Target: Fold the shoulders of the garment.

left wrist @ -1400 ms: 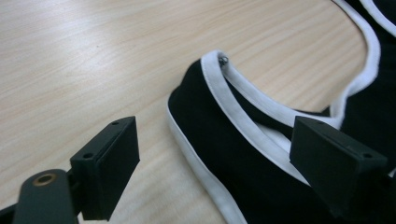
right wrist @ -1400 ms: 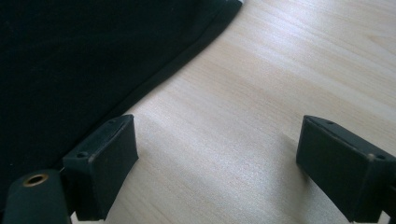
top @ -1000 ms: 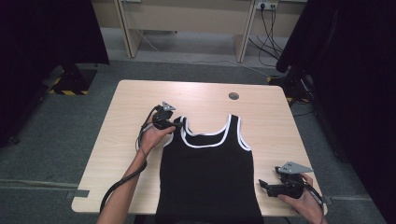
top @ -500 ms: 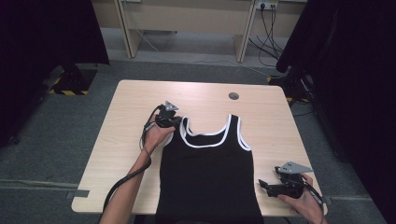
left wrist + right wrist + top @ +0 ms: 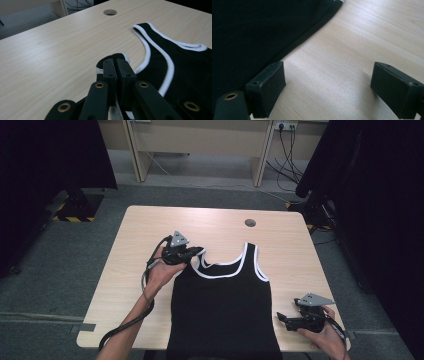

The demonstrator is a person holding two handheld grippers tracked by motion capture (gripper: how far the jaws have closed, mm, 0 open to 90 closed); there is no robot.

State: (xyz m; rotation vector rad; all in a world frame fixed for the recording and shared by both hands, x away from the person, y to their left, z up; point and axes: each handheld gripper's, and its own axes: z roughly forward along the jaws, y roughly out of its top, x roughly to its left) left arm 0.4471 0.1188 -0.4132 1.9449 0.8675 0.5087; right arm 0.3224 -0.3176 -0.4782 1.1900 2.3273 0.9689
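We've got the left claw (image 5: 196, 254) clamped on the tank top's (image 5: 222, 315) left strap (image 5: 119, 57); its length runs toward the desk's (image 5: 150, 225) near edge (right claw (image 5: 281, 317) gapes beside the hem).

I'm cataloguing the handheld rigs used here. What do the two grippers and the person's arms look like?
Both are black. The left gripper and the right gripper each carry a grey three-cornered plate on top and trail a black cable. The left gripper view shows flat rectangular black pads on arms with brass-coloured rivets; the right gripper's pads are blocky too. The forearms are bare, with no sleeves visible.
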